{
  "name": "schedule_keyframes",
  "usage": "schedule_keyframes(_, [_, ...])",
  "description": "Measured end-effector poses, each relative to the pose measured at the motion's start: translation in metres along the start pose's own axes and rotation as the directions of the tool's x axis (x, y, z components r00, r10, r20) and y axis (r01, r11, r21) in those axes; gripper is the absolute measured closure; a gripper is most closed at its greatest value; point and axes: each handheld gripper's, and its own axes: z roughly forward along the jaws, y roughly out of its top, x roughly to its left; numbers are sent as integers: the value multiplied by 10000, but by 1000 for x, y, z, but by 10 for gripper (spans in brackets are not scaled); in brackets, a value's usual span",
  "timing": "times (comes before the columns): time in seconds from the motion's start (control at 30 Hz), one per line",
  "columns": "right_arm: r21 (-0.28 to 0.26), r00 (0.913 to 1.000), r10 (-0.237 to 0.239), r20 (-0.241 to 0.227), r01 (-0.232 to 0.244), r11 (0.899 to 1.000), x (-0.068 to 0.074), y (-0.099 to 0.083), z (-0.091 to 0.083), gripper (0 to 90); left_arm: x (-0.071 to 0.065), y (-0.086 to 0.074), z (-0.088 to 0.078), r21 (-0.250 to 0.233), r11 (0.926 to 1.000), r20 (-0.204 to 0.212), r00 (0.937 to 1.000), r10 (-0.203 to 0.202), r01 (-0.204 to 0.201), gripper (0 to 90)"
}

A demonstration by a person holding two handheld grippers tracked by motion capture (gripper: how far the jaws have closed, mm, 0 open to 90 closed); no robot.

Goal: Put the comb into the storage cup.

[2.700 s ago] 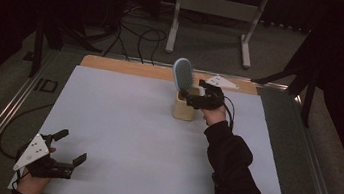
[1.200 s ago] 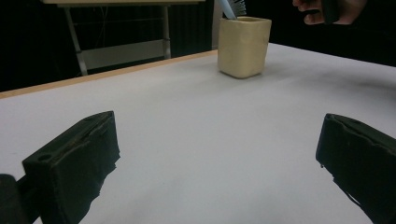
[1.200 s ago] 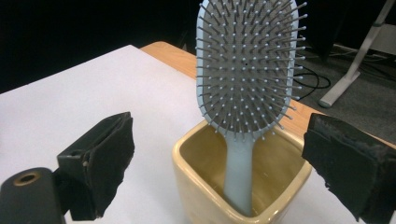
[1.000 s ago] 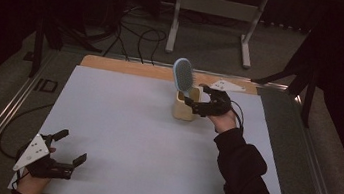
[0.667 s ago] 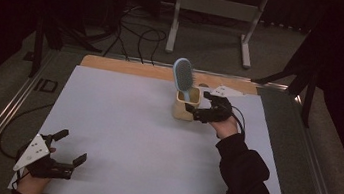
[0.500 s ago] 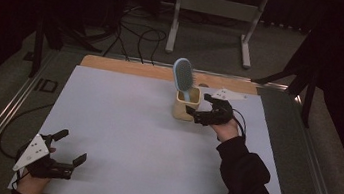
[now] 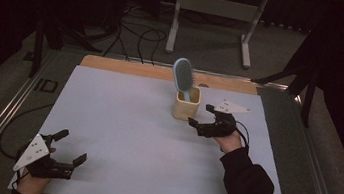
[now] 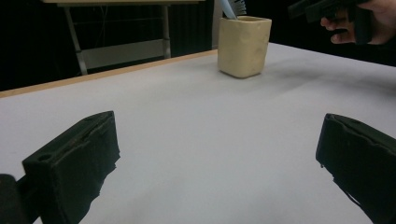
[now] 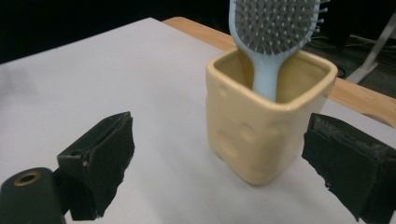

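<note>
Left gripper [image 7: 66, 149] sits low at the near-left corner of the worktop [image 7: 121, 120], fingers spread wide, nothing between them. Across to the middle: the brush [image 7: 183, 77] stands handle-down in the cup [image 7: 186, 105] at the far side, long axis near upright, head tipped a little left, bristles facing right. Just right of the cup, the right gripper [image 7: 200, 117] hovers, fingers apart and empty.

A dim lab or recording studio is being shown: a white-covered table [image 7: 121, 120] is being ringed by black curtains, with cables [image 7: 133, 34] and a metal stand [image 7: 217, 7] behind it.
</note>
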Motion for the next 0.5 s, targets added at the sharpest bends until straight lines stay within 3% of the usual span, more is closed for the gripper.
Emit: schedule_keyframes(0.5, [184, 9997, -211, -96, 213, 9996, 9, -33, -12, 91, 0, 0, 0, 4, 10000, -3, 10000, 3, -3, 0])
